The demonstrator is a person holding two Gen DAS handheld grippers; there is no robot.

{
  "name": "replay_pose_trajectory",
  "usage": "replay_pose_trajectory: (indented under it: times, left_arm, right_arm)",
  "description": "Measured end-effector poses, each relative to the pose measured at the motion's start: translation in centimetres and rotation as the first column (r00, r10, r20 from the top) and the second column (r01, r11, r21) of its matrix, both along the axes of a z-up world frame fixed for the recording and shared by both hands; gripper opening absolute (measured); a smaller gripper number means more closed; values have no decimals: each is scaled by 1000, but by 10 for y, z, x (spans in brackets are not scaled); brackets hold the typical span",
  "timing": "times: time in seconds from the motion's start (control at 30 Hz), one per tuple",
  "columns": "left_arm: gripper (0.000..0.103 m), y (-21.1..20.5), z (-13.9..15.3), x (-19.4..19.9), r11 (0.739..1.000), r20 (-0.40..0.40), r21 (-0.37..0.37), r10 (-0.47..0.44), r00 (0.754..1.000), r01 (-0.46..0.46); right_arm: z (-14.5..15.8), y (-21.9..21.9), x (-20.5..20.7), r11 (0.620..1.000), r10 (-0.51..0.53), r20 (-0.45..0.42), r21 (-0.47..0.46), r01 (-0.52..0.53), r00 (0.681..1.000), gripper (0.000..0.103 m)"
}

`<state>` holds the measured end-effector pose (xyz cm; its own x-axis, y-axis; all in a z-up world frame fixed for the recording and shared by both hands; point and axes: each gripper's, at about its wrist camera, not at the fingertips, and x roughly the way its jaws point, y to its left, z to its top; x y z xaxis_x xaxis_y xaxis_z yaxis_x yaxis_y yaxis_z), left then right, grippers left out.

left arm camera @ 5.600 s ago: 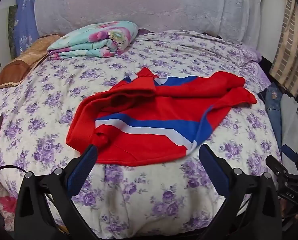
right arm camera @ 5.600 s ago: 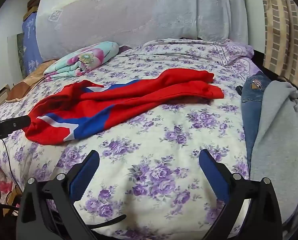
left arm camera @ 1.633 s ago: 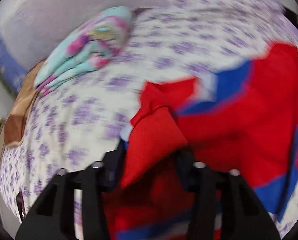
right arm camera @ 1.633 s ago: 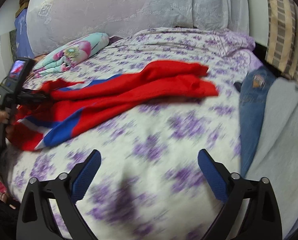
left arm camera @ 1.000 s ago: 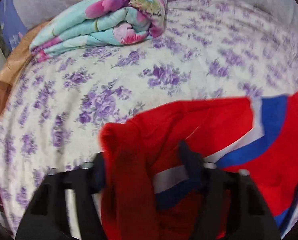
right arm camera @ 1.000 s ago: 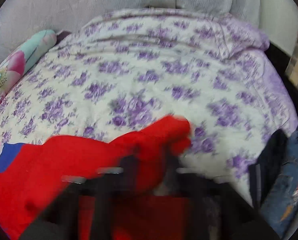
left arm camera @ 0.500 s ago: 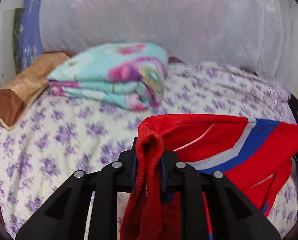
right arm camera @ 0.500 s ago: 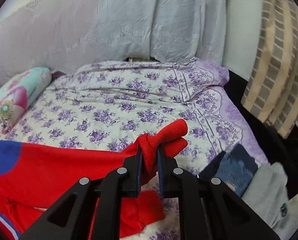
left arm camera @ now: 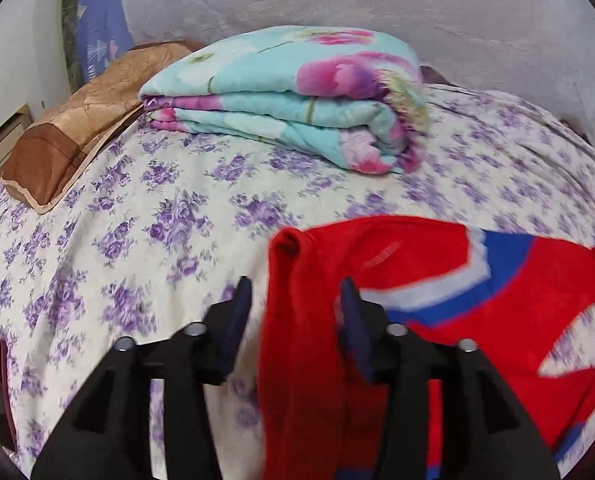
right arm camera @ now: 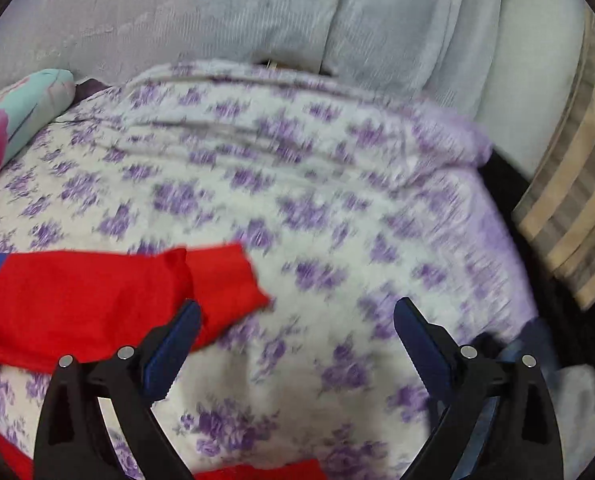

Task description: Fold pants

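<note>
The red pants (left arm camera: 437,280) with blue and white stripes lie on the flowered bedspread (left arm camera: 157,216). My left gripper (left arm camera: 295,304) is open, its jaws apart, and a red corner of the pants stands loose between them. In the right wrist view the red leg end (right arm camera: 217,280) lies on the bedspread (right arm camera: 317,208) just beyond my left pad. My right gripper (right arm camera: 295,336) is open and empty above the spread.
A folded turquoise flowered quilt (left arm camera: 289,96) lies at the back of the bed, with a brown pillow (left arm camera: 77,128) to its left. A lace-covered headboard (right arm camera: 257,12) stands behind. Jeans and grey clothes (right arm camera: 537,364) hang off the right edge by a striped curtain (right arm camera: 569,208).
Half a second ago both grippers were shut on the red pants and held them up. Now both have opened and the pants have dropped onto the bed.
</note>
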<state>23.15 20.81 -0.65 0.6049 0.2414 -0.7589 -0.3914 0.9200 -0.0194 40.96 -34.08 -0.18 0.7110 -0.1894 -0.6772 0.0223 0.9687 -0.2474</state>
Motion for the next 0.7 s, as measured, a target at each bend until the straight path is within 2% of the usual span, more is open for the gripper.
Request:
replay_pose_trajectory:
  times: [0.1, 0.17, 0.2, 0.23, 0.27, 0.3, 0.33, 0.43, 0.47, 0.5, 0.53, 0.57, 0.63, 0.7]
  left_arm:
    - [60, -11, -7, -16, 999, -50, -6, -34, 998, 34]
    - [62, -16, -22, -18, 999, -106, -1, -51, 993, 51]
    - [62, -18, -36, -14, 998, -149, 4, -53, 987, 55]
    - [63, -19, -45, -12, 999, -168, 4, -52, 984, 54]
    - [64, -18, -51, -11, 999, -176, 11, -50, 983, 53]
    - [65, -17, -54, -9, 999, -175, 15, -46, 983, 49]
    - [65, -16, -53, -10, 999, -171, 7, -40, 984, 42]
    - [67, -15, -51, -10, 998, -168, 21, -48, 985, 52]
    - [71, -15, -53, -9, 998, -169, 31, -47, 984, 53]
    - [72, -14, -55, -8, 998, -170, 41, -39, 985, 46]
    - [72, -13, -55, -7, 998, -167, 37, -34, 985, 41]
    - [71, -13, -52, -8, 999, -161, 29, -36, 986, 41]
    - [71, -14, -42, -19, 998, -139, 26, -45, 989, 49]
    - [71, -19, -27, -39, 998, -105, 21, -60, 993, 63]
  right_arm:
    - [-15, 2, 5, 994, 33, -15, 108, -31, 999, 97]
    - [-25, 10, 15, 987, 37, -29, 156, -32, 999, 97]
    - [-32, 14, 21, 987, 32, -48, 157, -24, 998, 93]
    - [-41, 20, 27, 990, 20, -79, 138, -9, 997, 45]
    - [-53, 26, 34, 993, 20, -137, 115, -4, 990, 18]
    - [-57, 27, 36, 990, 33, -178, 144, -7, 983, 11]
    - [-53, 25, 30, 990, 4, -162, 138, 19, 987, 0]
    - [-25, 15, 10, 995, -97, -74, -4, 97, 993, 2]
    - [-20, 11, 3, 988, -126, -20, -92, 124, 992, 5]
    - [-23, 9, 2, 979, -127, -9, -160, 124, 992, 36]
    - [-30, 5, 2, 981, -96, -59, -177, 84, 994, 77]
    - [-30, -4, -2, 985, -89, -74, -152, 77, 993, 79]
    - [-17, -18, -21, 990, -99, -47, -106, 94, 994, 80]
    - [5, -34, -57, 994, -110, -23, -5, 110, 994, 81]
